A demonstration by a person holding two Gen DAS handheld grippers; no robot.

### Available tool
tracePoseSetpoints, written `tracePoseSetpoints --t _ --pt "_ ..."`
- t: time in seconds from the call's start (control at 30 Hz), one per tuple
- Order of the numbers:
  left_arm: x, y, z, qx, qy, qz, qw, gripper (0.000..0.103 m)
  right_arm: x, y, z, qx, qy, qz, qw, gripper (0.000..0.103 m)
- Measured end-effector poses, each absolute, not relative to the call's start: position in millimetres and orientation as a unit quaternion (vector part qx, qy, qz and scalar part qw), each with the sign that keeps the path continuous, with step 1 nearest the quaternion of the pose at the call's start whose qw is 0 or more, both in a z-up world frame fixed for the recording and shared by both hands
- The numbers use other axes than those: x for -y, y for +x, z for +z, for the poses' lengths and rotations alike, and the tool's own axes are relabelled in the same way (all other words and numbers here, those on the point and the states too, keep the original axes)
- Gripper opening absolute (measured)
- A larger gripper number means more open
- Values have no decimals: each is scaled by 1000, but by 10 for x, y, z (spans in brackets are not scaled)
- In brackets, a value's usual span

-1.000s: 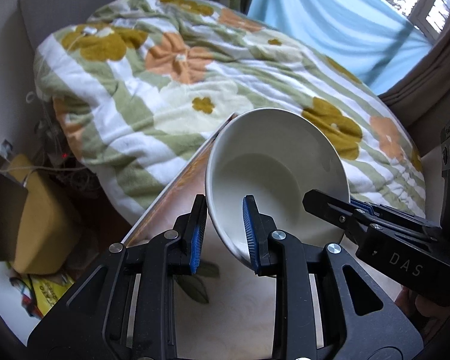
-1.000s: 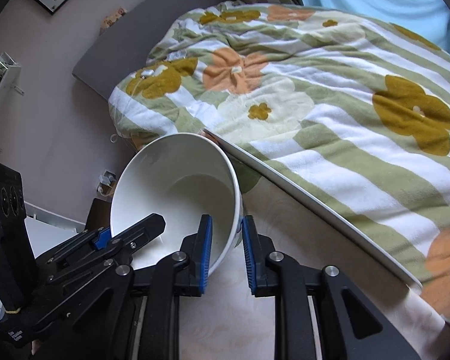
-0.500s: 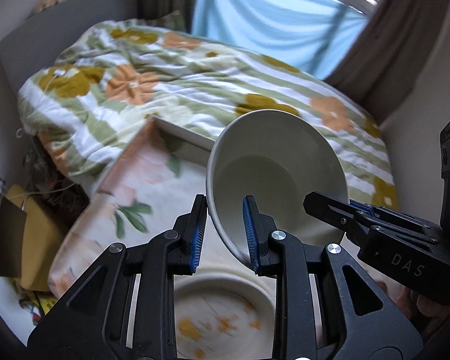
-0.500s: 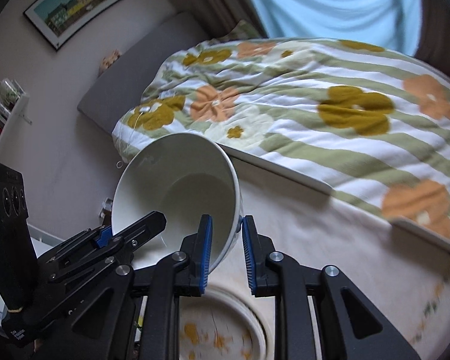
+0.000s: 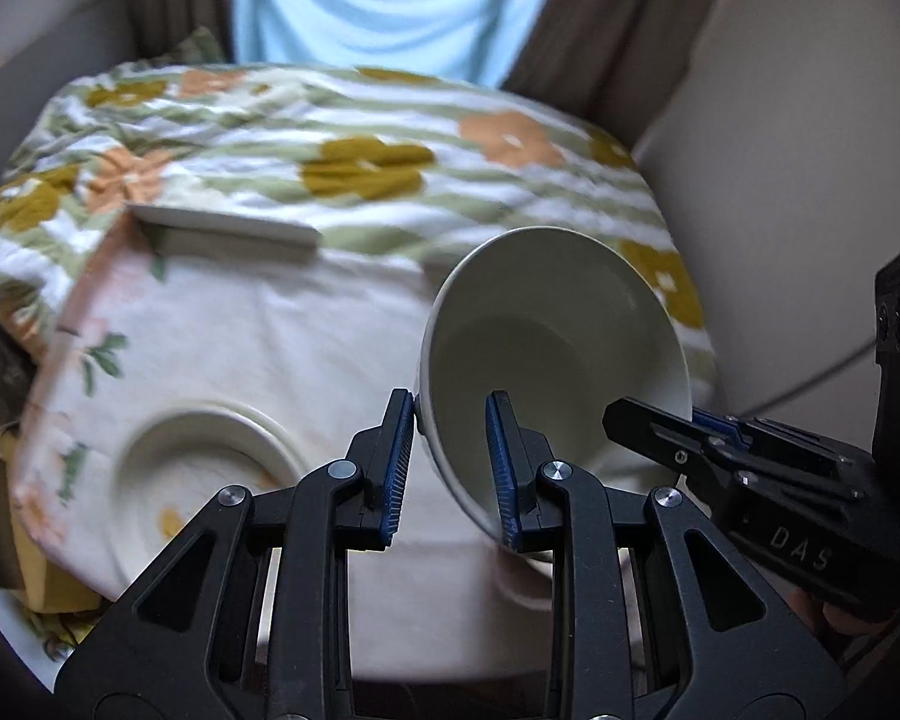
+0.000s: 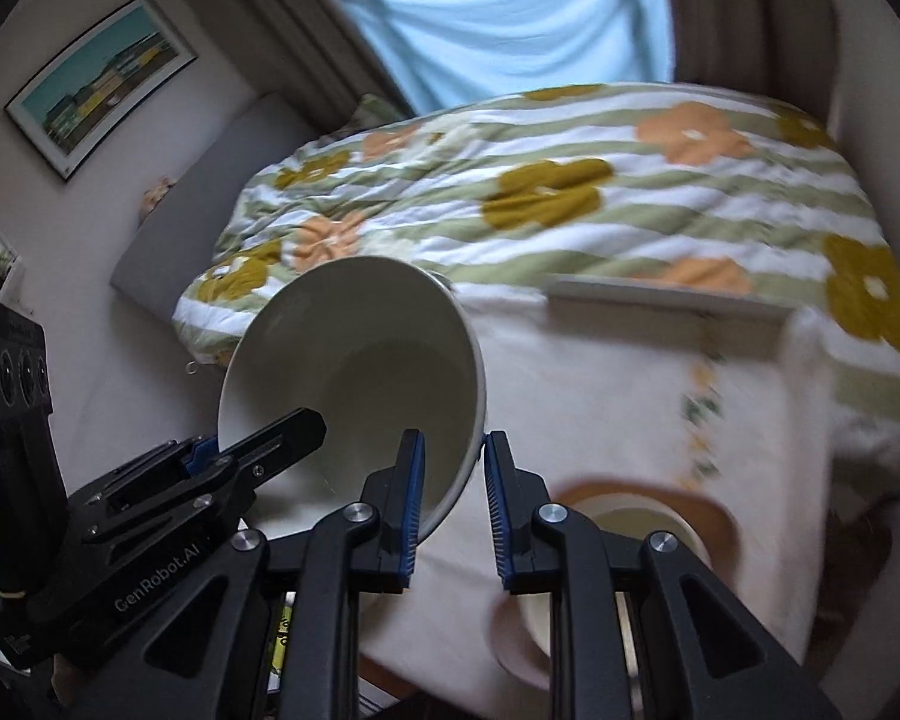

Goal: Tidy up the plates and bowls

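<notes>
Step in hand: carrying stage. One white bowl [image 5: 555,354] is held clear of the table, tilted, its opening toward both cameras.
Left gripper [image 5: 450,462]: narrow, clamped on the bowl's rim at lower centre of the left view, one pad inside the wall, one outside.
Right gripper [image 6: 453,498]: narrow, clamped on the opposite rim, lower centre of the right view.
Bowl position: centre right in the left view, centre left in the right view, above the cloth-covered table [image 5: 282,324].
Likely destinations: patterned plate [image 5: 204,480] at lower left of the left view; a brown-rimmed dish [image 6: 648,516] at lower right of the right view. Which one is intended cannot be told.
Next move calls for: levelling the bowl, lowering both grippers together, releasing only once it is seated.
Note: background blurred; the bedspread [image 6: 570,192] fills the upper frame.
</notes>
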State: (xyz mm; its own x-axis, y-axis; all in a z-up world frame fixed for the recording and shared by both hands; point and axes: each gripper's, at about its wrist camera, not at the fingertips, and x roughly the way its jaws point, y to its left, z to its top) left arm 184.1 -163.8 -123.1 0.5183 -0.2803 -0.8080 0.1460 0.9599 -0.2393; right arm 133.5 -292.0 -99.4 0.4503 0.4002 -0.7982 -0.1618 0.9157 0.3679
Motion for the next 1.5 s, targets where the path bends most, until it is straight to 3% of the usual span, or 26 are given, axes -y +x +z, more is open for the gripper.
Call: tracePoseSetpoints --t 0.4,1.5 --pt "2417 1619 -1988 -558 -20 -170 812 22 3641 820 -1649 -543 145 97 822 18" --pt "2736 1732 -2222 -558 123 -111 813 22 3615 796 -1910 -560 108 97 816 18"
